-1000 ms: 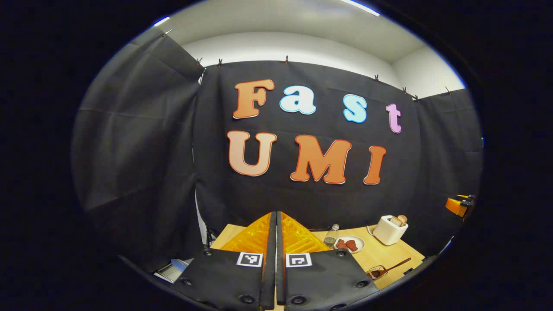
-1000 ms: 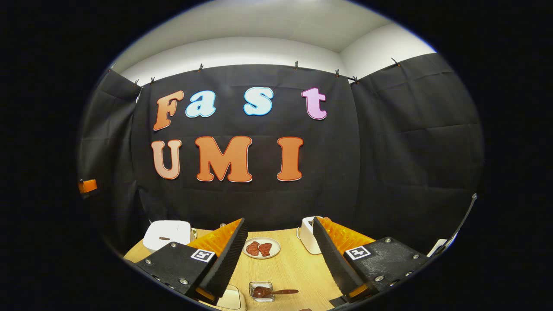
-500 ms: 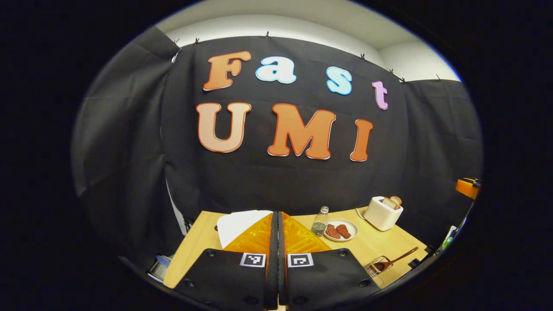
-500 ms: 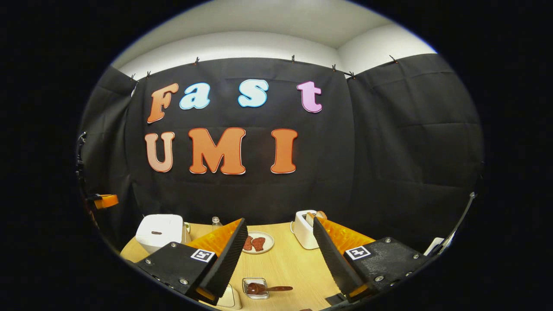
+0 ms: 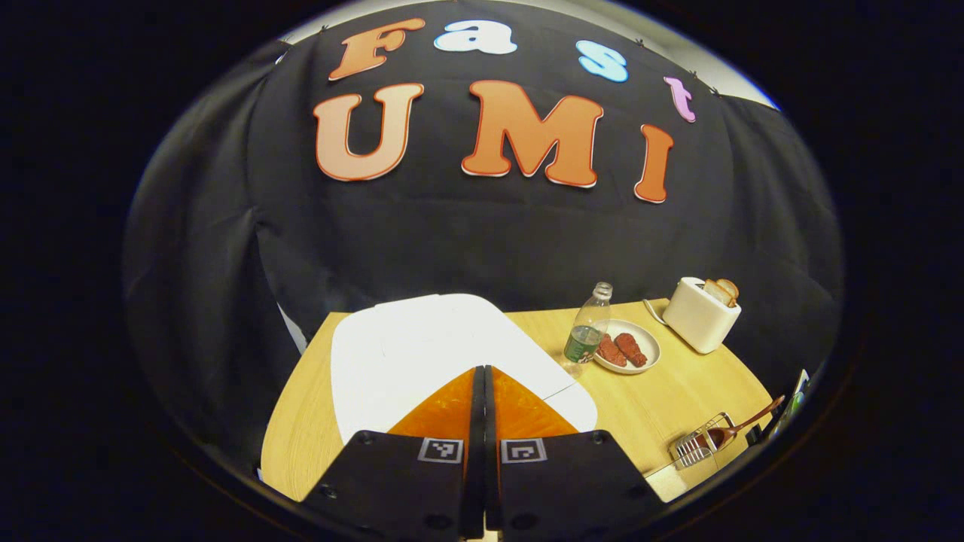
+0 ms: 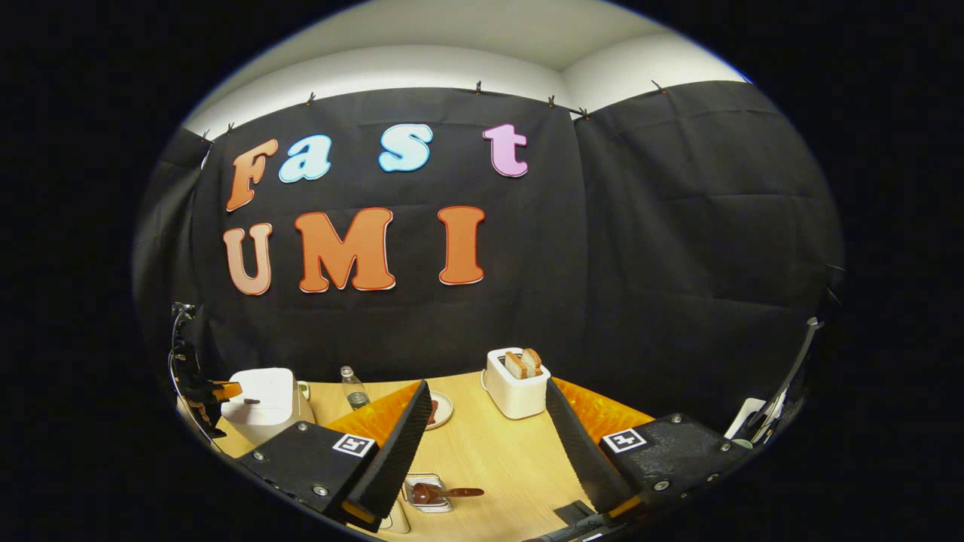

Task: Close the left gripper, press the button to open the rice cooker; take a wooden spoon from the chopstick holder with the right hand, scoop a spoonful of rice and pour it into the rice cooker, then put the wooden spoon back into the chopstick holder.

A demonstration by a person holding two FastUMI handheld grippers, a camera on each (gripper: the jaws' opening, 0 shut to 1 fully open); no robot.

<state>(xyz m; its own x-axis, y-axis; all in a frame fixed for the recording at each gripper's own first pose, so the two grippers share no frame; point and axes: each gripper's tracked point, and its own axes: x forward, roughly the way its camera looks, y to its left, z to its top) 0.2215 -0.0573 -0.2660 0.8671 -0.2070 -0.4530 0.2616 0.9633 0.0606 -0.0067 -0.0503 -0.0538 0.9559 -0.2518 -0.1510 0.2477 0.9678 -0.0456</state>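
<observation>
The rice cooker (image 5: 444,354) sits lid-down on the wooden table (image 5: 678,399), left gripper (image 5: 483,376) pinched together just above it; right gripper (image 6: 486,421) gapes wide, empty.

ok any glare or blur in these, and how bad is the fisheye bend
Left gripper view: the rice cooker lid is blown out to flat white, no detail; the table edge bows strongly. Right gripper view: evenly lit, sharp, the toaster crisp; the cloth wall curves near the rim.
</observation>
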